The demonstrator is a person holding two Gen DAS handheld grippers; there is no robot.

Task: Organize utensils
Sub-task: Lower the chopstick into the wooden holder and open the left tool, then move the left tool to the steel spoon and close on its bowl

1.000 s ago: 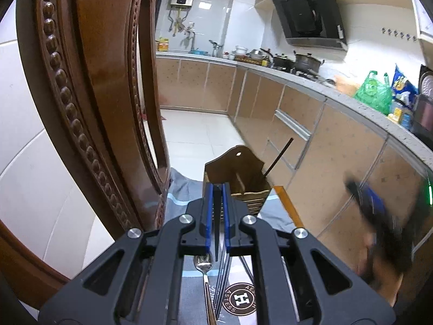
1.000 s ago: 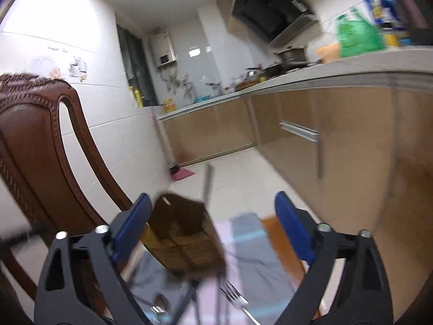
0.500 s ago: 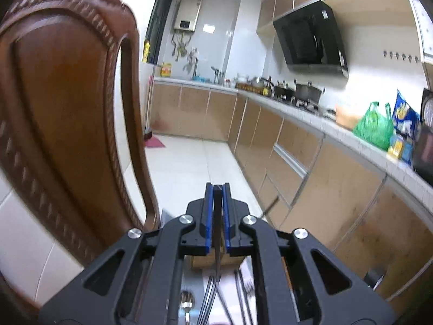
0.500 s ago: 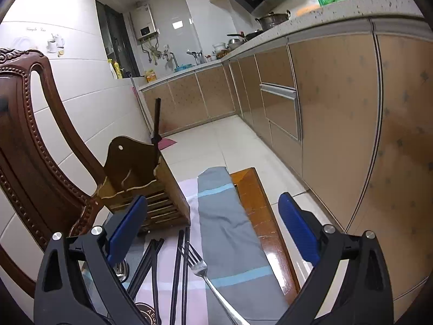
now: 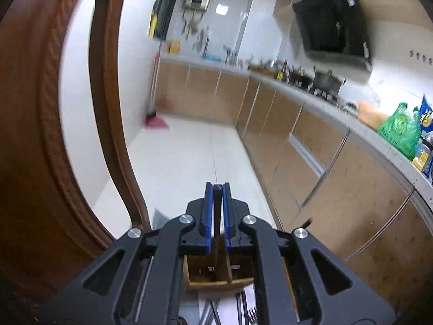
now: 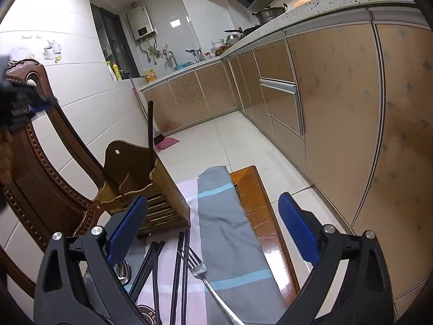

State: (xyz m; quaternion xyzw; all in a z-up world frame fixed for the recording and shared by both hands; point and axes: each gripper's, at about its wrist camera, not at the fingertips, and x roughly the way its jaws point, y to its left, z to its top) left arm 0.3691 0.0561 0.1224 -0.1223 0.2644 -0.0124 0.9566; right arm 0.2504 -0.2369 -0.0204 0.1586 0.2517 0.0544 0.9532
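Observation:
My left gripper (image 5: 216, 205) is shut on a black chopstick (image 5: 217, 233) and holds it upright over the wooden utensil holder (image 5: 216, 273). In the right wrist view the holder (image 6: 140, 189) stands at the table's far left with one black chopstick (image 6: 150, 135) standing in its right compartment. Several black chopsticks (image 6: 178, 265), a metal fork (image 6: 205, 279) and a spoon (image 6: 123, 269) lie on the cloth in front of it. My right gripper (image 6: 213, 230) is open and empty above them. The left gripper shows blurred at that view's left edge (image 6: 19, 105).
A carved wooden chair back (image 6: 40, 162) stands left of the holder, also filling the left wrist view's left side (image 5: 40, 135). A grey-blue striped cloth (image 6: 227, 230) covers the wooden table (image 6: 251, 195). Kitchen cabinets (image 6: 338, 108) run along the right.
My left gripper has risen with the chopstick and now looks down into the holder from above. My right gripper has steadied over the utensils, still open.

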